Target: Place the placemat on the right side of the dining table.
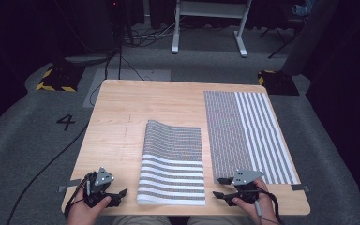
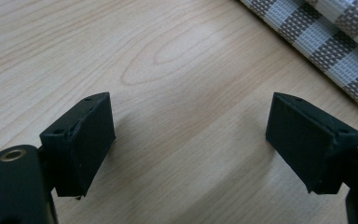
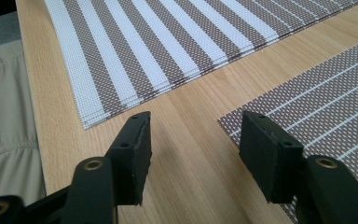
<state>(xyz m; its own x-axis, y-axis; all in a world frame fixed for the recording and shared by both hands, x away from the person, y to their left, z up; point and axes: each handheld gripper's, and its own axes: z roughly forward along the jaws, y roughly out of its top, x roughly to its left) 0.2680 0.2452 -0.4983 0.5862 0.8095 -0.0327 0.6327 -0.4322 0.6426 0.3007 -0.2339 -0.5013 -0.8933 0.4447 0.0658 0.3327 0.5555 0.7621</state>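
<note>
A folded woven placemat [image 1: 173, 161] with brown and white stripes lies at the middle of the wooden table [image 1: 122, 112], its back edge curling up. A second placemat [image 1: 246, 136] lies flat along the right side. My left gripper [image 1: 119, 194] rests near the front edge, left of the folded mat, jaws pointing toward it. It is open [image 2: 189, 107] over bare wood, with the mat's corner [image 2: 335, 42] just ahead. My right gripper [image 1: 218, 186] is open [image 3: 196, 121] between the folded mat [image 3: 168, 46] and the flat mat [image 3: 331, 107], holding nothing.
Bare wood spans the table's left and back parts. The table's front edge and the person's trouser leg [image 3: 4, 116] lie close to the right gripper. On the grey carpet beyond the table are cables [image 1: 117, 61], yellow-black marked blocks [image 1: 58, 77] and a white desk frame [image 1: 206, 28].
</note>
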